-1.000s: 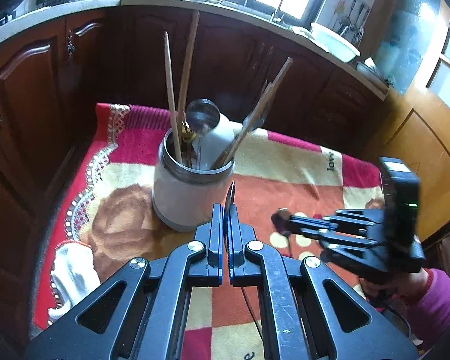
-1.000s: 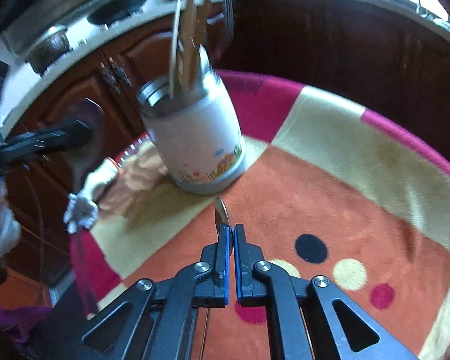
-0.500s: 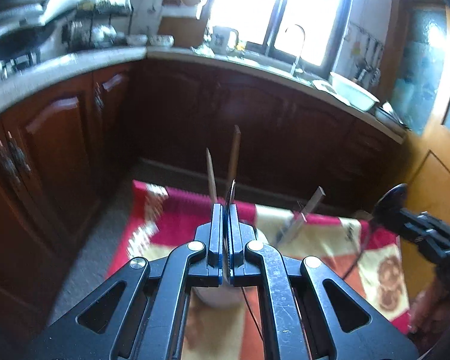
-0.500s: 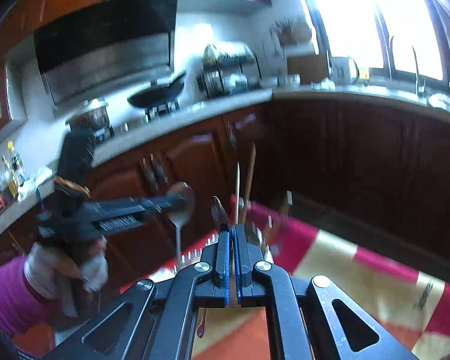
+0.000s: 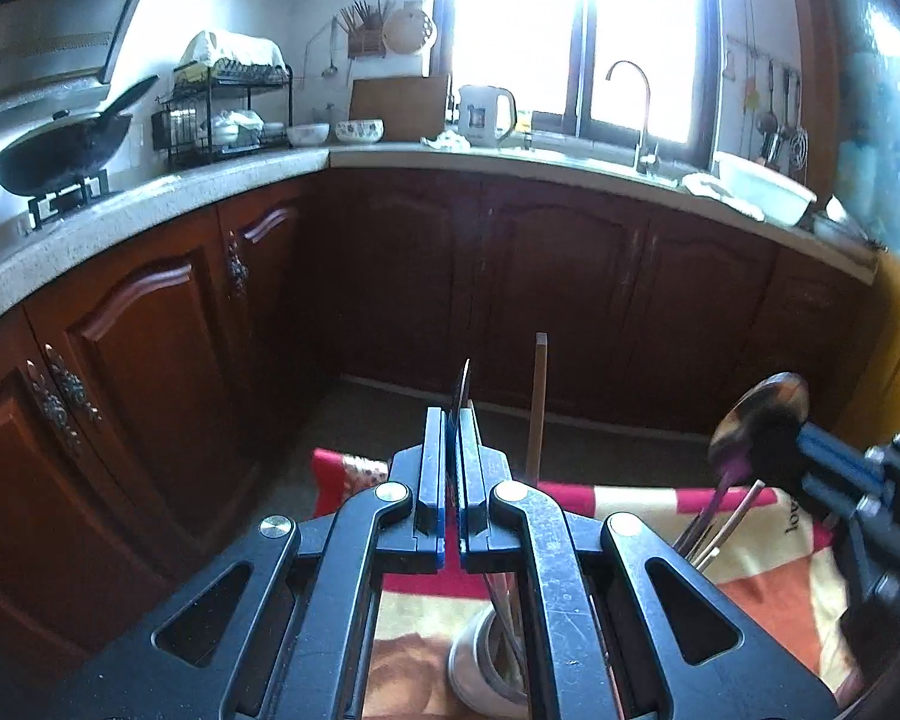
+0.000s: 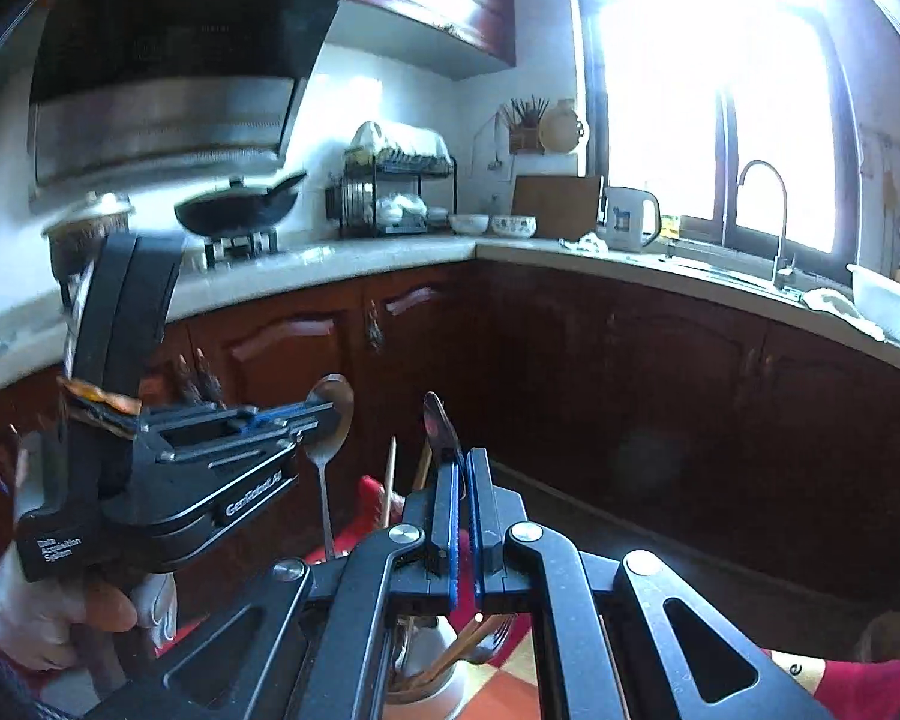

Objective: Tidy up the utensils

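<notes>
My left gripper (image 5: 450, 418) is shut on a metal spoon (image 5: 464, 385), seen edge-on above its tips. In the right wrist view the left gripper (image 6: 329, 412) holds that spoon (image 6: 334, 405) by the neck, handle hanging down. My right gripper (image 6: 464, 461) is shut on a second metal spoon (image 6: 440, 425), bowl upward. The left wrist view shows the right gripper (image 5: 793, 433) with its spoon (image 5: 757, 413) at the right. Below both stands the white utensil holder (image 5: 473, 663) (image 6: 435, 681), with chopsticks (image 5: 537, 408) and other utensils in it, mostly hidden by the grippers.
The holder stands on a red, orange and cream blanket (image 5: 768, 570) on the floor. Dark wooden cabinets (image 5: 150, 348) under a pale L-shaped counter (image 5: 510, 159) surround it. A wok (image 5: 60, 150), dish rack (image 5: 228, 114), kettle (image 5: 486, 111) and sink tap (image 5: 636, 114) sit on the counter.
Both grippers have risen and tipped upward with their spoons. The holder has slid from the middle of the views to the bottom edge, and the counters and window have come into sight.
</notes>
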{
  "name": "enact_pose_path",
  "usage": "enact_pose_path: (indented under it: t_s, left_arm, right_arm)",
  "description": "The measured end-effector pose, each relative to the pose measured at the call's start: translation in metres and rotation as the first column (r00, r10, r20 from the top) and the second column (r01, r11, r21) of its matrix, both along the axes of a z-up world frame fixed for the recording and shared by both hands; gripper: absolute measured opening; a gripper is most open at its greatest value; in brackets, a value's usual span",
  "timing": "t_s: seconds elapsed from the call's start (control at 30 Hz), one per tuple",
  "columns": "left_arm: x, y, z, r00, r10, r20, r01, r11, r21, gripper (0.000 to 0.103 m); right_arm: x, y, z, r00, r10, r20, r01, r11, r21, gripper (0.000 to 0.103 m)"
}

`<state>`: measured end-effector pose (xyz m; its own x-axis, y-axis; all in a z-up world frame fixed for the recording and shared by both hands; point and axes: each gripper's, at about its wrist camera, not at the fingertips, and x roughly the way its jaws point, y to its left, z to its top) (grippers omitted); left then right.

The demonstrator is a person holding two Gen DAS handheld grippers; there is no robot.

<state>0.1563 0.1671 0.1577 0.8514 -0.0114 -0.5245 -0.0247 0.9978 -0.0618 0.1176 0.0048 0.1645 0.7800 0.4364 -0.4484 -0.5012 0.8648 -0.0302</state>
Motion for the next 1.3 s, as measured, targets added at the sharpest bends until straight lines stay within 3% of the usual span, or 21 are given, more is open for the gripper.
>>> enact_pose_path:
  t_s: [0.33,0.5,0.7,0.77,0.83,0.97,1.1,1.23,1.3]
  left_arm:
    - [-0.005,-0.012,-0.051,0.994,-0.031,-0.106,0.030,0.999,-0.014,0.001]
    - [-0.012,-0.017,-0.058,0.992,-0.033,-0.120,0.031,0.999,-0.023,0.001]
    - [-0.019,-0.018,-0.056,0.992,-0.032,-0.126,0.029,0.999,-0.026,0.001]
    - [-0.020,-0.017,-0.055,0.991,-0.027,-0.128,0.024,0.999,-0.025,0.002]
    - [-0.022,-0.016,-0.055,0.990,-0.024,-0.138,0.021,0.999,-0.029,0.006]
    - [-0.030,-0.015,-0.055,0.990,-0.018,-0.138,0.013,0.999,-0.035,0.040]
    - [-0.041,-0.013,-0.051,0.992,0.001,-0.123,-0.004,1.000,-0.019,0.045]
    - [-0.055,-0.011,-0.047,0.991,0.001,-0.131,-0.006,0.999,-0.042,0.050]
    - [-0.061,-0.011,-0.046,0.991,0.007,-0.133,-0.012,0.999,-0.040,0.050]
  right_arm:
    - [0.005,-0.004,-0.058,0.990,0.027,-0.142,-0.030,0.999,-0.025,0.002]
    - [0.006,-0.008,-0.077,0.980,0.026,-0.198,-0.034,0.999,-0.037,0.002]
    - [0.009,-0.020,-0.079,0.963,0.030,-0.267,-0.030,1.000,0.002,0.002]
    - [0.008,-0.026,-0.080,0.955,0.030,-0.294,-0.025,0.999,0.021,0.007]
    - [0.005,-0.029,-0.079,0.953,0.030,-0.302,-0.022,0.999,0.029,0.013]
    - [-0.006,-0.035,-0.076,0.957,0.028,-0.289,-0.016,0.999,0.047,0.031]
    - [-0.016,-0.040,-0.070,0.960,0.024,-0.278,-0.010,0.999,0.053,0.031]
    - [-0.028,-0.048,-0.064,0.962,0.014,-0.272,0.008,0.997,0.082,0.042]
    - [-0.036,-0.050,-0.063,0.965,0.010,-0.262,0.012,0.996,0.084,0.043]
